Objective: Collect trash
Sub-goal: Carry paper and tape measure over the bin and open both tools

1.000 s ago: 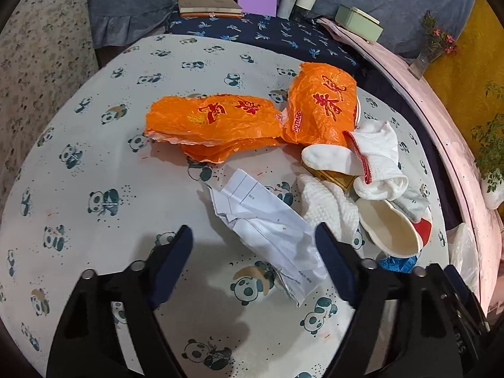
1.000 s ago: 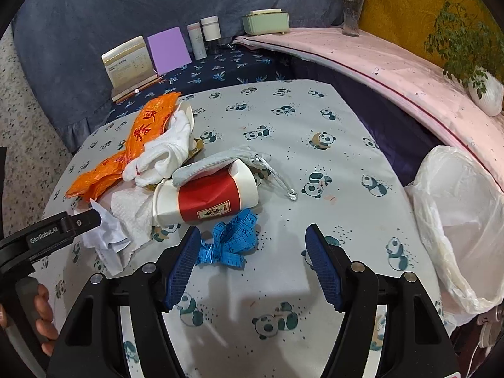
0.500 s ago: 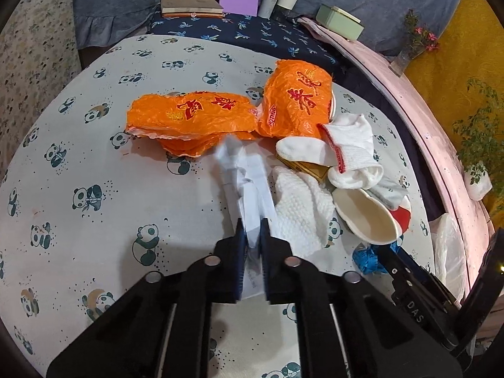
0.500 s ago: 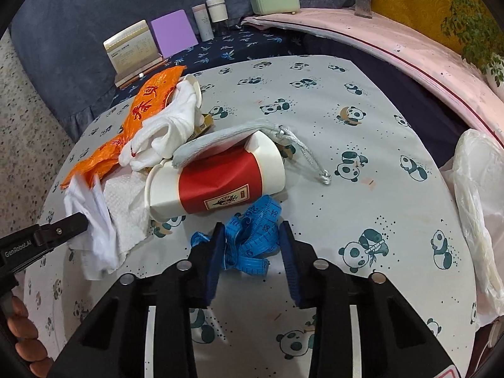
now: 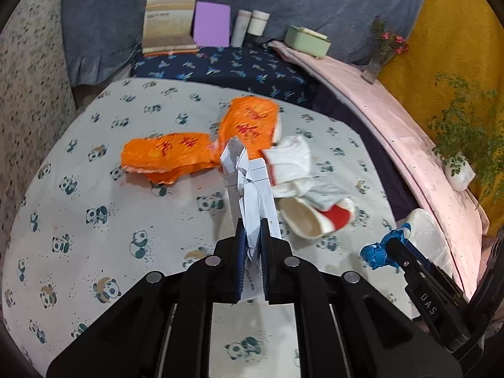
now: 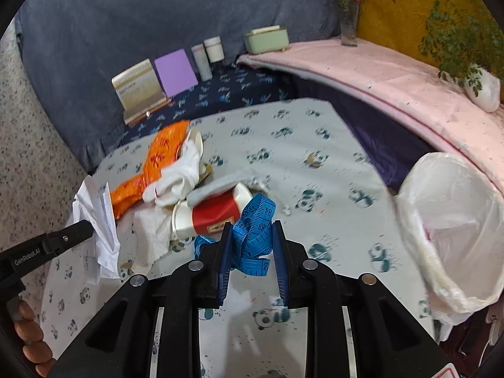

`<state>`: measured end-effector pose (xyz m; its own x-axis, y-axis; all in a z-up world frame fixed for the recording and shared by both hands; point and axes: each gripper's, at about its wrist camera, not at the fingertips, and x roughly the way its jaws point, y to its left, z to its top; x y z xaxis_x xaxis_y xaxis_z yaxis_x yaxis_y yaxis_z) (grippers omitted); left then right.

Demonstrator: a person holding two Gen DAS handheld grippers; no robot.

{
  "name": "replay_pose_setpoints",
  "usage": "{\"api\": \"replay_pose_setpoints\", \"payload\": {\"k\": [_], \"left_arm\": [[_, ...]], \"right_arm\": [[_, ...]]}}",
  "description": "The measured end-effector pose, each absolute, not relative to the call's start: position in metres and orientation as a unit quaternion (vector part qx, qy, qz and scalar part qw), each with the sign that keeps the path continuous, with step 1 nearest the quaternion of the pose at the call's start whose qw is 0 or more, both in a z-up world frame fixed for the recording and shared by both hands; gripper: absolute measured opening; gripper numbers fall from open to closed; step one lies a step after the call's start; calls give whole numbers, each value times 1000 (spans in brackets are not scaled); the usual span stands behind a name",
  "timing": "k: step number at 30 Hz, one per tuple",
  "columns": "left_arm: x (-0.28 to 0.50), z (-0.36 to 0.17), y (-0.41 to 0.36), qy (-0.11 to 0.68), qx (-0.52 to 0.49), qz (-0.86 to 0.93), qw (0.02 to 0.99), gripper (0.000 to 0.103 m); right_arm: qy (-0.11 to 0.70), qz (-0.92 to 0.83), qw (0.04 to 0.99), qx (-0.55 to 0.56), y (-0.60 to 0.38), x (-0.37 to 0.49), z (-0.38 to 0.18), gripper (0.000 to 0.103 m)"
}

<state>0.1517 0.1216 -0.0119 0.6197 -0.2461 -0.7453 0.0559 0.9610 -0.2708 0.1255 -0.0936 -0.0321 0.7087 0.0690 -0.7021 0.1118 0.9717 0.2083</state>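
Note:
My left gripper (image 5: pixel 252 224) is shut on a crumpled white paper (image 5: pixel 247 182) and holds it above the panda-print table (image 5: pixel 94 208). The jaws of my right gripper (image 6: pixel 252 225) are closing, and their pads press on a bunched blue measuring tape (image 6: pixel 256 212) that hangs clear of the cloth. Trash lies behind on the table: two orange wrappers (image 5: pixel 167 154), a white sock (image 5: pixel 289 160), a red and white paper cup (image 6: pixel 214 217) on its side and a white tissue (image 6: pixel 151 233). In the right wrist view the left gripper (image 6: pixel 85 230) shows at the left with the paper (image 6: pixel 97 226).
A white plastic bag (image 6: pixel 450 220) stands open off the table's right edge. At the back are a book (image 5: pixel 168 25), a purple pad (image 5: pixel 211 28), two bottles (image 5: pixel 249 26) and a green box (image 5: pixel 307 41). A pink ledge (image 6: pixel 393 75) carries a vase (image 6: pixel 348 22) and a plant (image 6: pixel 466 50).
Both grippers went from open to shut, the left on the white paper and the right on the blue tape. Both have since risen and lifted these things off the table.

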Motion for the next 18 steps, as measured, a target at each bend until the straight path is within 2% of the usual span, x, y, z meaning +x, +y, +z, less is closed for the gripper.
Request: {"api": "replay_pose_setpoints", "payload": {"k": [9,18], "left_arm": [[125,29,50,399,-67,-137,904,8],[104,50,-38,382,-15,-196,903,8]], "right_arm": [[323,-47,937,122,-148,83,22,23],[290,-92,944,127,-208,48,46,23]]}}
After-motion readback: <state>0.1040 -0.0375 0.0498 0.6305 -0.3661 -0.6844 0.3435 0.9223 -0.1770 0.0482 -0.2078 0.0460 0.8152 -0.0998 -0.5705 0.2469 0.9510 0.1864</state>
